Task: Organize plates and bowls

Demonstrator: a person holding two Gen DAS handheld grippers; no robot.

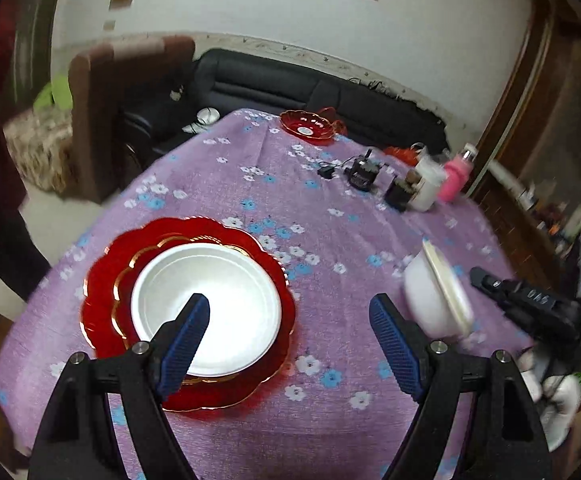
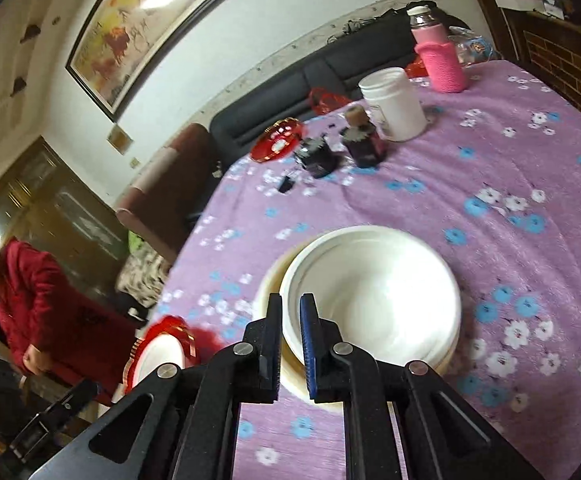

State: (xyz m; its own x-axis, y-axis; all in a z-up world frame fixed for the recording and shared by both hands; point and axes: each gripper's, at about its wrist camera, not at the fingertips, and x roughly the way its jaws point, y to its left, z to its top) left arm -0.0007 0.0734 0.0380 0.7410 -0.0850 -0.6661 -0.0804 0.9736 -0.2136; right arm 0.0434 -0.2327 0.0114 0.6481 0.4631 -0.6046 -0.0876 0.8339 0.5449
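A white bowl (image 1: pixel 206 304) sits in a stack of red scalloped plates (image 1: pixel 106 280) on the purple flowered tablecloth. My left gripper (image 1: pixel 288 312) is open and empty, just above and right of that stack. My right gripper (image 2: pixel 290 312) is shut on the near rim of a white bowl (image 2: pixel 374 296), nested in a cream bowl (image 2: pixel 266 292) and held tilted above the table. That held bowl (image 1: pixel 434 300) and the right gripper (image 1: pixel 530 304) show at the right in the left wrist view. The red stack (image 2: pixel 162 344) shows at the lower left in the right wrist view.
A small red dish (image 1: pixel 308 126) stands at the table's far edge. A white jar (image 2: pixel 394 104), a pink-sleeved bottle (image 2: pixel 438 60), dark bottles (image 2: pixel 364 136) and a charger (image 2: pixel 316 156) crowd the far right corner. A person in red (image 2: pixel 30 304) stands to the left. A sofa (image 1: pixel 290 92) lies behind the table.
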